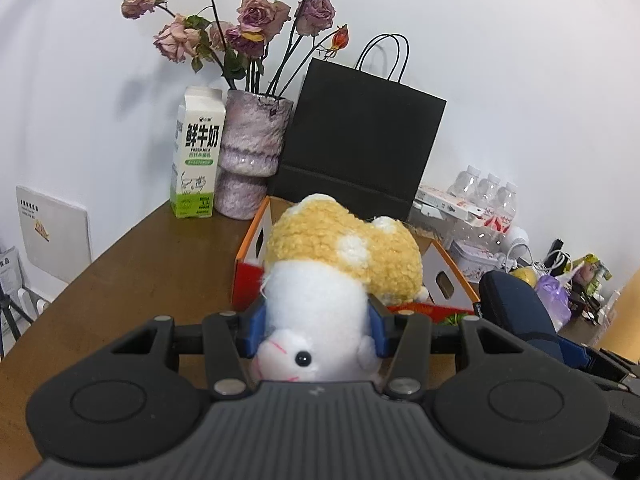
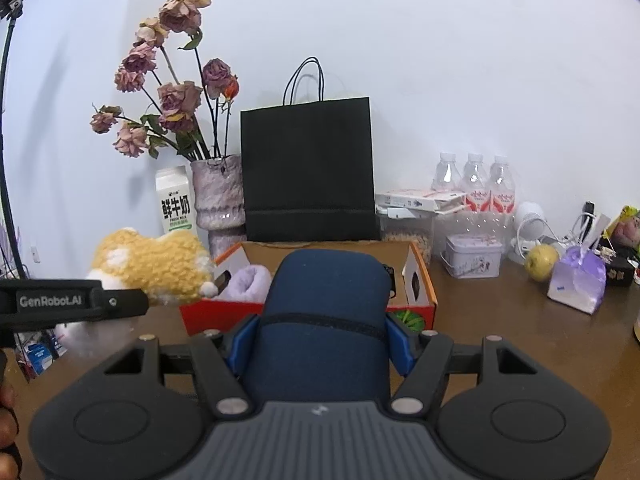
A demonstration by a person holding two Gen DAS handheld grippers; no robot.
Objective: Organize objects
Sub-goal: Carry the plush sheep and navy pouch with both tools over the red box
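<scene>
My left gripper [image 1: 318, 330] is shut on a plush toy [image 1: 332, 264] with a white body and a woolly yellow back; its blue pads press on the white part, and the toy hangs just in front of the orange cardboard box [image 1: 250, 250]. From the right wrist view the same plush toy [image 2: 160, 266] hovers at the box's left end, with the left gripper's finger [image 2: 76, 304] in front of it. My right gripper [image 2: 320, 340] is shut on a dark blue soft case [image 2: 326, 312], held before the orange box [image 2: 424, 280]. The case [image 1: 516, 304] also shows at the left view's right.
A lilac soft item [image 2: 250, 282] lies inside the box. Behind it stand a black paper bag [image 2: 310, 172], a vase of dried roses [image 2: 218, 196] and a milk carton [image 2: 174, 204]. Water bottles [image 2: 474, 180], a tin [image 2: 474, 256], an apple [image 2: 542, 262] and a purple pouch [image 2: 578, 280] crowd the brown table [image 2: 500, 332] at right.
</scene>
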